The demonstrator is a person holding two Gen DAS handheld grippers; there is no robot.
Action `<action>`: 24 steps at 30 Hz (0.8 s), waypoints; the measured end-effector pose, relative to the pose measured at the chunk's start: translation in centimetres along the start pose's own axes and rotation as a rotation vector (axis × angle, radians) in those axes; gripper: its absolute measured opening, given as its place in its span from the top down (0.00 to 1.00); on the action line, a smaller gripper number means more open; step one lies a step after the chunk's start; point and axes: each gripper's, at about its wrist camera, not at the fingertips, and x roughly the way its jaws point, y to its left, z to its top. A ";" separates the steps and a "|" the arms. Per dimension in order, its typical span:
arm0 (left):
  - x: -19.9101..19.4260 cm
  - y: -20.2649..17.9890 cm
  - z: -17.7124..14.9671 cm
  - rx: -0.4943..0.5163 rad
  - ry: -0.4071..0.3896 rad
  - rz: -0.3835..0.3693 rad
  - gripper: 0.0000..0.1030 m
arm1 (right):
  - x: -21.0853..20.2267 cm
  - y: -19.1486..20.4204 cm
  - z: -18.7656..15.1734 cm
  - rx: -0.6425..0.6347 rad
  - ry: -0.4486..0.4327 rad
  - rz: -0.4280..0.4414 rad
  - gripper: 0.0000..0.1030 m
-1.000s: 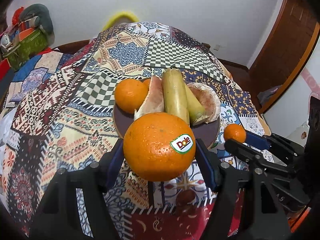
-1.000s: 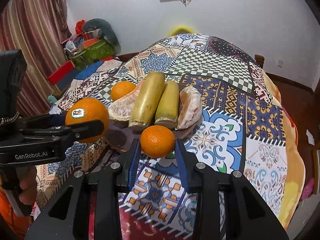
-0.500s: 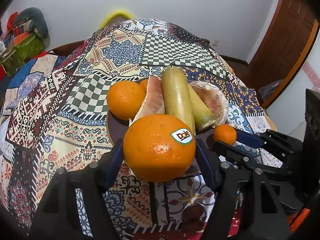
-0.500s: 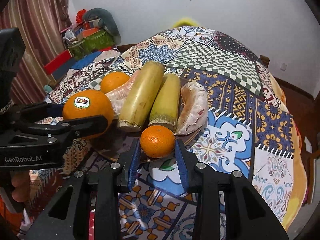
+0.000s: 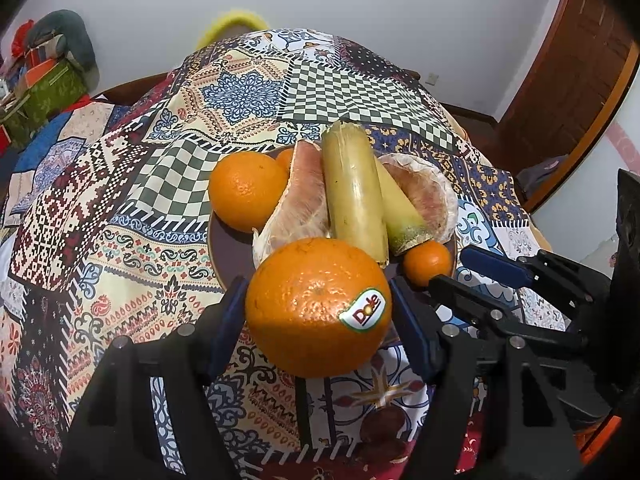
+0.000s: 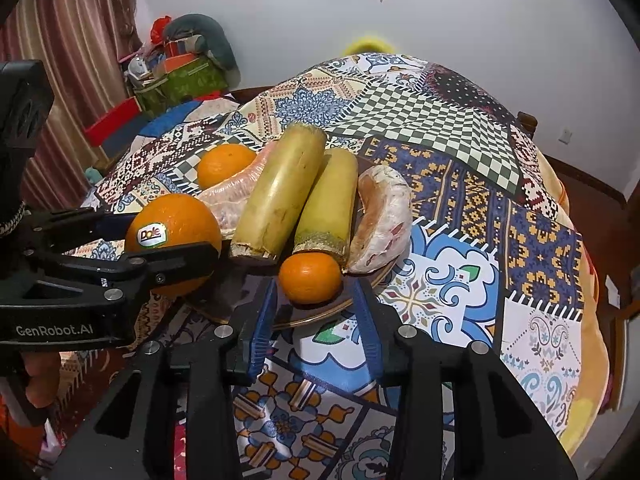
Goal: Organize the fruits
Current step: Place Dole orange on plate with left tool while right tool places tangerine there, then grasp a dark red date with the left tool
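My left gripper (image 5: 316,312) is shut on a large orange with a Dole sticker (image 5: 318,306) and holds it at the near rim of a dark plate (image 5: 224,248); the orange also shows in the right wrist view (image 6: 172,236). My right gripper (image 6: 314,304) holds a small tangerine (image 6: 310,278) between its blue pads, over the plate's near edge (image 6: 320,320). The tangerine also shows in the left wrist view (image 5: 426,262). On the plate lie another orange (image 5: 246,192), two pomelo segments (image 5: 296,204) and two sugarcane pieces (image 5: 352,192).
The plate sits on a round table under a patchwork cloth (image 5: 120,200). Boxes and bags are piled by the wall at the left (image 6: 176,68). A wooden door (image 5: 568,80) is at the right. The table edge drops off at the right (image 6: 576,240).
Both grippers have moved forward with their fruit, from in front of the plate to over its near rim. The fruit on the plate has not moved.
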 end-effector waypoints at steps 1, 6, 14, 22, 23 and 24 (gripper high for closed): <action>-0.1 0.1 0.0 -0.010 0.000 -0.002 0.33 | -0.2 0.0 0.0 0.003 -0.003 0.001 0.64; -0.8 0.3 -0.1 -0.038 -0.004 -0.007 0.33 | -1.2 -0.2 -0.3 0.016 -0.008 -0.005 0.64; -5.1 -0.5 0.0 -0.013 -0.093 -0.007 0.33 | -3.5 0.1 -0.6 0.027 -0.029 -0.012 0.63; -8.3 -0.4 -1.6 -0.004 -0.124 0.016 0.33 | -5.9 1.5 -1.0 0.008 -0.062 -0.017 0.59; -8.5 -0.3 -1.9 -0.004 -0.123 0.018 0.33 | -6.1 1.6 -1.1 0.006 -0.064 -0.016 0.58; -8.6 -0.3 -2.2 -0.004 -0.120 0.020 0.33 | -6.3 1.8 -1.2 0.005 -0.067 -0.014 0.58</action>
